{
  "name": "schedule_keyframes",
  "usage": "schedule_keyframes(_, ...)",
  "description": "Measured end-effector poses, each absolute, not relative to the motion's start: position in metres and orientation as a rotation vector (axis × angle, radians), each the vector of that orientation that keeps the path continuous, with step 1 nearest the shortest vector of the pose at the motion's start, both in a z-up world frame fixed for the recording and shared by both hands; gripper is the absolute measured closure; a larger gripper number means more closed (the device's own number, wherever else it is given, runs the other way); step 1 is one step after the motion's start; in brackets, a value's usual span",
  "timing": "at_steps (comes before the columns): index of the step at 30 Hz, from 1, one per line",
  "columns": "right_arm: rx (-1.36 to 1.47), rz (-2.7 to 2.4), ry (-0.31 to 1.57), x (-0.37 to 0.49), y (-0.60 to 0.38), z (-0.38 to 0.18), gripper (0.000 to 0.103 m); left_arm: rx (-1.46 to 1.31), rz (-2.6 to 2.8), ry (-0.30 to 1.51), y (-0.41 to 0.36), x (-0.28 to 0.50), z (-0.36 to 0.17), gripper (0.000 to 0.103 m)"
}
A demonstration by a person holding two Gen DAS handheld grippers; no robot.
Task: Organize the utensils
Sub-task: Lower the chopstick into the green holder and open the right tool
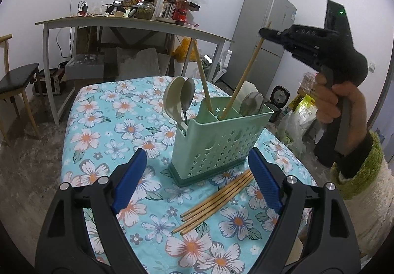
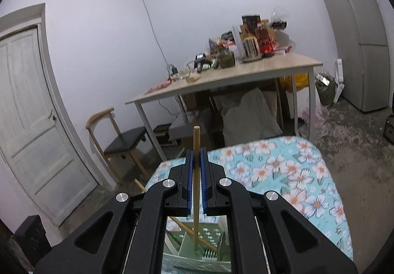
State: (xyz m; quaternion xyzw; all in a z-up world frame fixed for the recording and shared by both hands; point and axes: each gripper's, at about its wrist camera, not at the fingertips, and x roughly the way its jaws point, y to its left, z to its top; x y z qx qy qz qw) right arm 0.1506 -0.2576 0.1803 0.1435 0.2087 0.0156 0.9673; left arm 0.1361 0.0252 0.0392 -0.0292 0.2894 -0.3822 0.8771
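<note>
A green perforated utensil holder (image 1: 216, 143) stands on the floral tablecloth (image 1: 103, 121). It holds spoons (image 1: 178, 99), one leaning chopstick (image 1: 203, 79) and a second chopstick (image 1: 246, 74). My right gripper (image 1: 264, 33) is shut on the top of that second chopstick, whose lower end sits in the holder. In the right wrist view the chopstick (image 2: 196, 175) runs between the blue pads (image 2: 204, 175) down into the holder (image 2: 197, 249). My left gripper (image 1: 197, 173) is open and empty, in front of the holder. Several loose chopsticks (image 1: 216, 200) lie between its fingers on the cloth.
A long wooden table (image 1: 138, 25) with cluttered bottles and jars stands behind. A grey fridge (image 1: 266, 35) is at the back right. A chair (image 1: 17, 84) stands at the left, and bags (image 1: 300, 111) lie on the floor at the right. A white door (image 2: 32, 114) shows in the right wrist view.
</note>
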Motion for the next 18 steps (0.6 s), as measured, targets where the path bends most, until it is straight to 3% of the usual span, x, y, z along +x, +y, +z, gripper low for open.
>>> schedule_keyframes(6,0.282,0.03,0.534,0.163,-0.254,0.155,0.095,-0.056,-0.79,0.628,0.023,0.137,0.035,0.022)
schedule_keyframes(8,0.285,0.027,0.553,0.164,-0.256,0.151,0.091,-0.052,-0.78,0.644,0.021,0.138,0.032,0.022)
schedule_keyframes(11,0.277,0.006,0.546,0.158,-0.258,0.153,0.071,-0.042,-0.769,0.661,0.019,0.139,0.028,0.022)
schedule_keyframes(18,0.279,-0.02,0.489,0.132,-0.267,0.166,0.062,0.035,-0.696,0.674,0.012,0.14,0.025,0.022)
